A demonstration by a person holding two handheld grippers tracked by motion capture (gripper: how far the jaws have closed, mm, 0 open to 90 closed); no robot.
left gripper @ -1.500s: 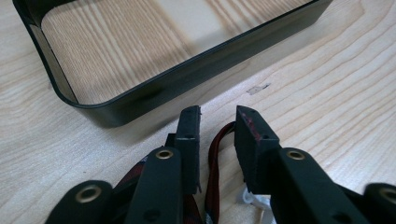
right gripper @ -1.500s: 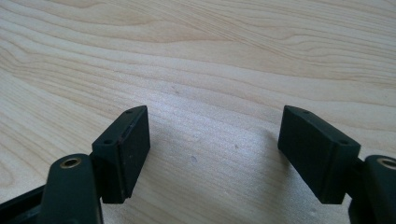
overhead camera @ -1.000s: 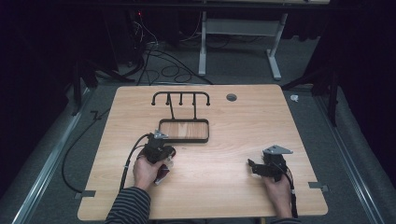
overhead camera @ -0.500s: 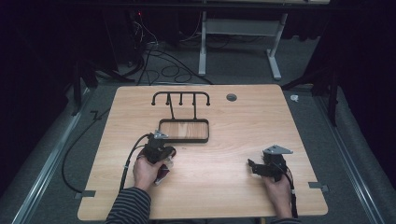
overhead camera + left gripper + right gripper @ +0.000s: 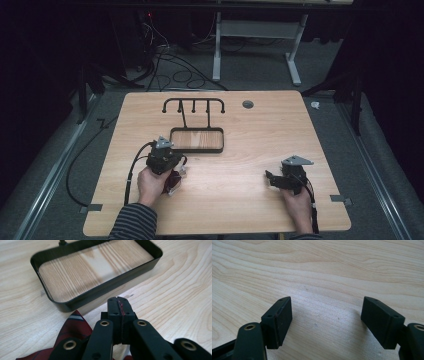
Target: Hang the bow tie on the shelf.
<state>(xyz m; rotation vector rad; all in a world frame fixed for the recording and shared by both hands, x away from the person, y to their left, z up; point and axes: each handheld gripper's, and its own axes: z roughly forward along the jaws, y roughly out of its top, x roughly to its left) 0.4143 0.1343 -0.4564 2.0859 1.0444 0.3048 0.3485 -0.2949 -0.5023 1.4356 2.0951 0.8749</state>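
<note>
My left gripper (image 5: 167, 165) hangs over the table's near left, just in front of a black-rimmed tray (image 5: 197, 149). In the left gripper view its jaws (image 5: 119, 303) are shut, with a thin red edge of cloth pinched between the pads. The dark red striped cloth (image 5: 71, 328) hangs down below them, and it also appears under the hand as the cloth (image 5: 172, 181). The tray (image 5: 100, 290) has a wooden floor with nothing in it. My right gripper (image 5: 272, 179) rests at the near right, with its jaws (image 5: 327, 317) wide open over bare wood.
A black rack with several hooks (image 5: 194, 102) stands behind the tray. A round grey cable port (image 5: 247, 104) sits at the table's far edge. Cables trail from both grippers toward the near edge. The floor around the table is dark.
The left hand has lifted slightly with the cloth in its jaws. The right hand has stayed put.
</note>
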